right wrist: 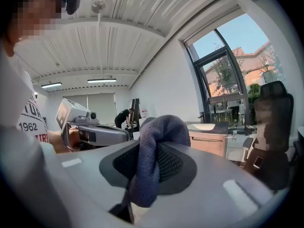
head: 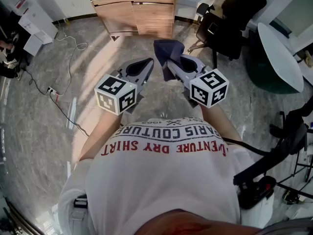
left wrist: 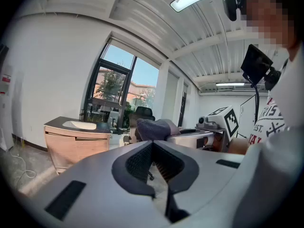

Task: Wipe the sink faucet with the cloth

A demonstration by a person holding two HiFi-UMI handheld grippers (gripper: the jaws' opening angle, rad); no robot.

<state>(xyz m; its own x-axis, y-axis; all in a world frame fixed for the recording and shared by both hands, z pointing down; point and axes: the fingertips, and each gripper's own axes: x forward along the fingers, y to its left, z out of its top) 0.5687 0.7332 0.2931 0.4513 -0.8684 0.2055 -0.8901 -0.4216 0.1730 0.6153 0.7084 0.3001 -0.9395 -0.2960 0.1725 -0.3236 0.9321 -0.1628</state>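
A dark blue cloth (head: 166, 54) hangs bunched from my right gripper (head: 170, 65), which is shut on it; in the right gripper view the cloth (right wrist: 154, 151) drapes over the closed jaws. My left gripper (head: 147, 63) is level with it, just to the left, shut and empty (left wrist: 153, 144). Both are held in front of the person's chest, above the floor. The wooden sink cabinet (head: 134, 11) stands a few steps ahead, with a pale basin (left wrist: 80, 125) in its dark top. The faucet is too small to make out.
A black office chair (head: 230, 28) stands right of the cabinet, with a round white table (head: 279, 55) further right. A cable and power strip (head: 51, 90) lie on the grey floor at left. Another person (right wrist: 124, 118) stands far back in the room.
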